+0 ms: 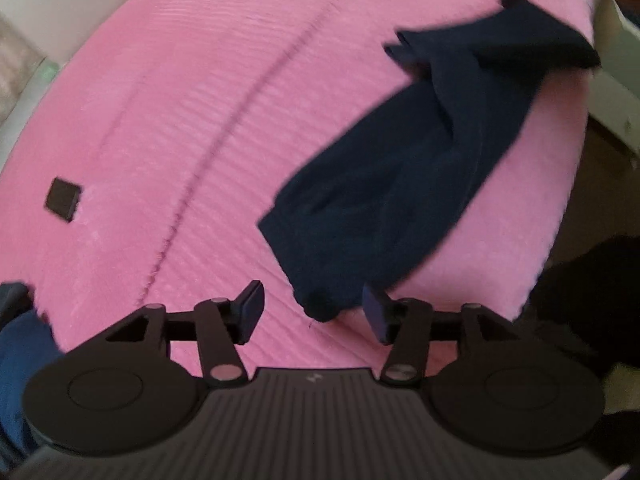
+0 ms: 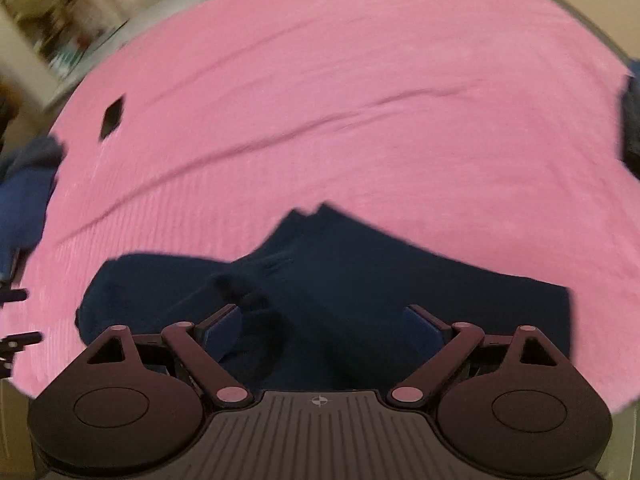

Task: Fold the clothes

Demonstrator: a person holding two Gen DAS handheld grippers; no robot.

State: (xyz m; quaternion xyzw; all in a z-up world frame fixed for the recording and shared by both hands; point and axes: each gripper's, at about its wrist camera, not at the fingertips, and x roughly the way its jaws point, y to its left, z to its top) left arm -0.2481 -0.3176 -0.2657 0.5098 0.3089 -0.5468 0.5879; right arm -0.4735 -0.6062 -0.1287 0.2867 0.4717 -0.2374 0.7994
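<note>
So the navy garment [image 1: 404,184] is lying bunched up on the pink blanket [image 1: 192,112] over toward its right edge, and both the left gripper [image 1: 314,312] and right gripper [image 2: 320,328] are spread wide open, gripping nothing, hovering right at the cloth.

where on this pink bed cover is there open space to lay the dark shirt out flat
The widest bare patch of the pink cover lies beyond the navy garment, bounded by the small black square on one side and the dark item at the far right edge. It is crowded only near both grippers, where the garment is bunched.
</note>
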